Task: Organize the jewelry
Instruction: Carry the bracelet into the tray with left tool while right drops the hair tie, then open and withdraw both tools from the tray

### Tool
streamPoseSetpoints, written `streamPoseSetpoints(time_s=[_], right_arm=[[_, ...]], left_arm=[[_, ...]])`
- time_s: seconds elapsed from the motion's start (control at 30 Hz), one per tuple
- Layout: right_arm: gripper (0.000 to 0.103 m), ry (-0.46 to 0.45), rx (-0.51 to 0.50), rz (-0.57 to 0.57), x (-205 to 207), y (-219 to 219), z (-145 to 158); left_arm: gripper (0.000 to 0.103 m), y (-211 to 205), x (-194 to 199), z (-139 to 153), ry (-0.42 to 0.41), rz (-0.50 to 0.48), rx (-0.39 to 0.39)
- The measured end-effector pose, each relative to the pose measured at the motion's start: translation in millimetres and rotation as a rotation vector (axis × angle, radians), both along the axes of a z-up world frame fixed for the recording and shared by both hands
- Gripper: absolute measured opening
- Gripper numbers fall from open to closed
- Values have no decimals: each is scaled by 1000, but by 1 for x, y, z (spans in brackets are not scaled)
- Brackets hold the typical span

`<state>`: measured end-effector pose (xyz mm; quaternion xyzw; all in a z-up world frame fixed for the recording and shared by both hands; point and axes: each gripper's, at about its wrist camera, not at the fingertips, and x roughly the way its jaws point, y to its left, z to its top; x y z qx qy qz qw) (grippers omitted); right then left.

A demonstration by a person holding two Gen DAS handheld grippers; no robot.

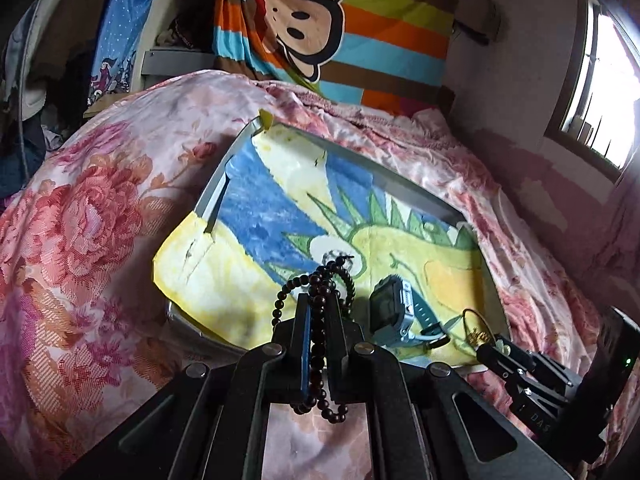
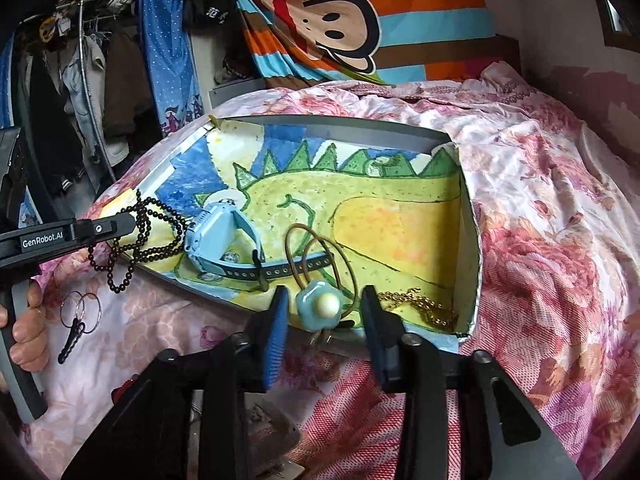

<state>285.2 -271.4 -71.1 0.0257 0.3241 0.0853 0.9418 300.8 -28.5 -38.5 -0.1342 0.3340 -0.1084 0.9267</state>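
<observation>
Left tongs [image 1: 320, 304] grip black beads [image 1: 316, 280] over the tray [image 2: 360, 124]; right tongs [image 2: 326, 304] stand released around a flower charm [image 2: 318, 306].

Our left hand-held gripper [image 1: 320, 312] is matte black, its two flat fingers lined with blue pads [image 1: 306, 344] on the inner faces. Round silver screw heads [image 1: 273, 349] sit at the linkage joints behind them, with slotted black arms nearer us. From the right wrist view the same tool shows white "GenRobot.AI" lettering [image 2: 42, 236] on its side, one small silver screw, and a grey-edged black grip with our fingers [image 2: 25, 334] around it. Our right hand-held gripper [image 2: 326, 316] matches it: black fingers, ribbed blue pads [image 2: 276, 340], silver pivot screws [image 2: 410, 338]. Seen from the left wrist, its body carries faint letters and a small green light [image 1: 627, 361].
</observation>
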Motion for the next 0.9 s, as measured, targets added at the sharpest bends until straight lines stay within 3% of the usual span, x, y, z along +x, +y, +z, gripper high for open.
streamPoseSetpoints(time_s=[0.13, 0.33, 0.47, 0.5, 0.63, 0.7, 0.9], right_arm=[[53, -6, 4, -15, -2, -3, 2], [66, -21, -4, -37, -9, -3, 8], [77, -70, -8, -45, -23, -3, 23], [81, -82, -6, -46, -26, -3, 27], [95, -148, 11, -49, -47, -4, 46], [97, -181, 8, -56, -59, -6, 54], [101, -283, 10, -72, -103, -12, 82]], left_arm=[[7, 0, 2, -2, 34, 0, 13], [32, 2, -1, 2, 28, 3, 8], [74, 5, -14, 12, -16, 24, -9], [79, 6, -20, 17, -41, 35, -19], [86, 7, -38, 35, -93, 41, -12], [95, 7, -51, 46, -137, 48, -7], [103, 9, -90, 73, -254, 82, 27]])
